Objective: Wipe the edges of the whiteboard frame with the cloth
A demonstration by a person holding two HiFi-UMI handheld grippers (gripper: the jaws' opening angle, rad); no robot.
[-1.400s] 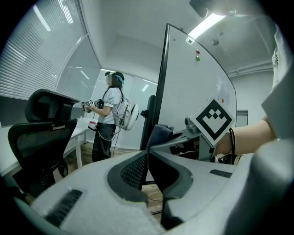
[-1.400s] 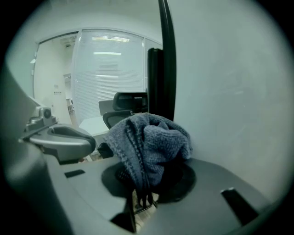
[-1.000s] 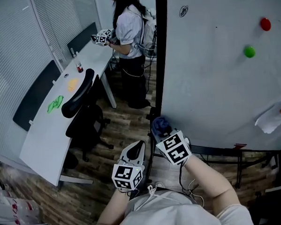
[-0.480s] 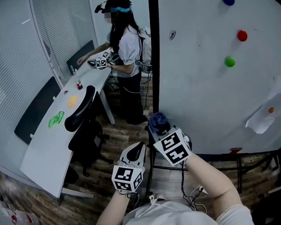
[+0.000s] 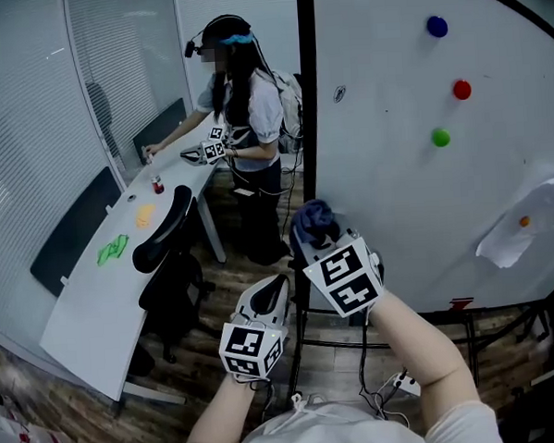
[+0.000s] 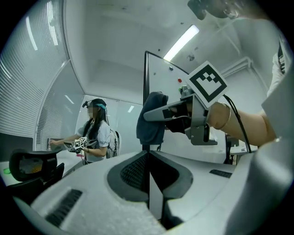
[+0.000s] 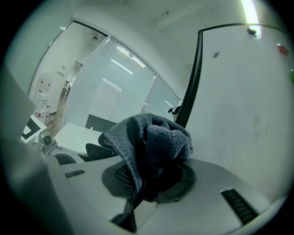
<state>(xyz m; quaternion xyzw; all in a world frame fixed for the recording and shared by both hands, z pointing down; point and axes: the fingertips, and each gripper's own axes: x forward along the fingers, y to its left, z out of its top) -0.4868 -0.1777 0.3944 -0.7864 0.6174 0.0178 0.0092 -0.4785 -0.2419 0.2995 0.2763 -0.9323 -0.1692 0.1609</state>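
Over at nine o'clock in the head view runs the white desk (image 5: 86,291), with a green scrap (image 5: 112,250) and an orange bit (image 5: 145,214) lying on it and a black chair (image 5: 167,240) tucked beside it. Up at eleven o'clock another person (image 5: 244,125) stands at the desk's far end, holding marker-cubed grippers. Down at six o'clock, here's the left gripper (image 5: 270,295): jaws pressed together, nothing between them, hanging in the air apart from the board. Just right of it, near the middle, the right gripper (image 5: 323,246) is clamped on the dark blue cloth (image 5: 314,221), which bunches up over the jaw tips. The cloth sits right at the black whiteboard frame (image 5: 309,94), on its left upright edge, low down; whether it actually touches the frame, I cannot tell. From one to three o'clock spreads the whiteboard (image 5: 396,191), carrying a blue magnet (image 5: 436,26), a red magnet (image 5: 461,90) and a green magnet (image 5: 440,138). At three o'clock there's a sheet of paper (image 5: 523,231) with a small orange dot on it.
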